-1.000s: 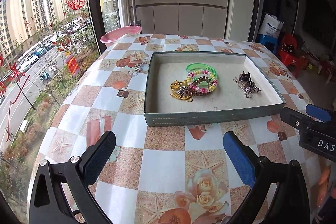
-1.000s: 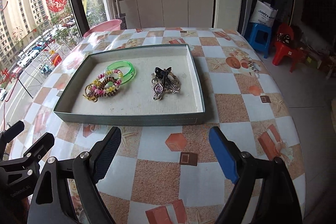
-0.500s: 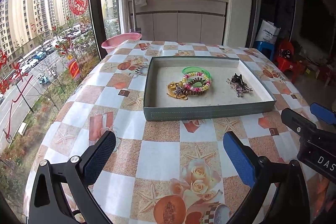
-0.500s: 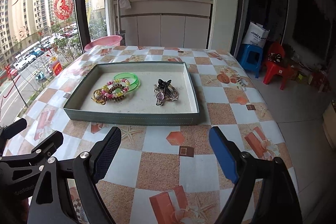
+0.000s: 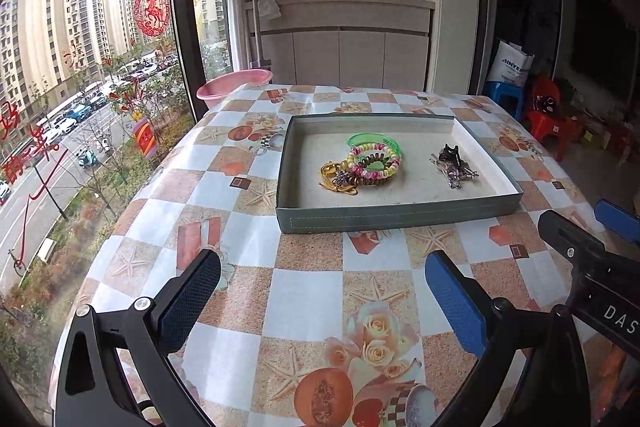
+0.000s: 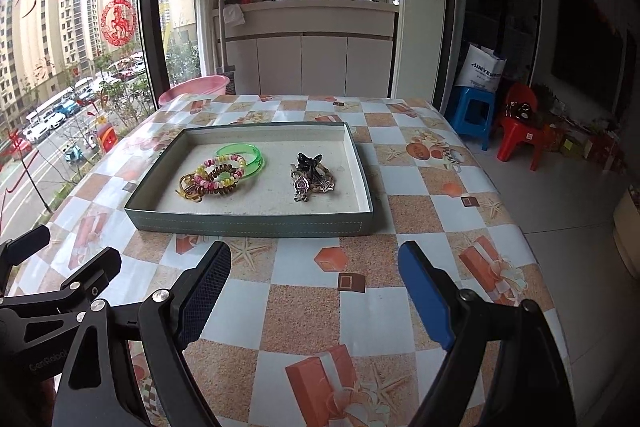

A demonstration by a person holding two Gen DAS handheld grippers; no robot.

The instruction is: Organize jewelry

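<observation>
A: Where's the jewelry?

B: All in the tray (image 6: 248,223) on the table (image 6: 320,311). A green bangle (image 6: 244,151), coil bands (image 6: 222,175) and a gold piece (image 6: 188,189) lie bunched at its left; a dark clip (image 6: 308,163) with charms (image 6: 306,185) lies apart at its right.

A: And the grippers?

B: The left gripper (image 5: 320,291) and the right gripper (image 6: 314,289) both hang over the table, short of the tray. Jaws spread wide on each, nothing between them.
</observation>
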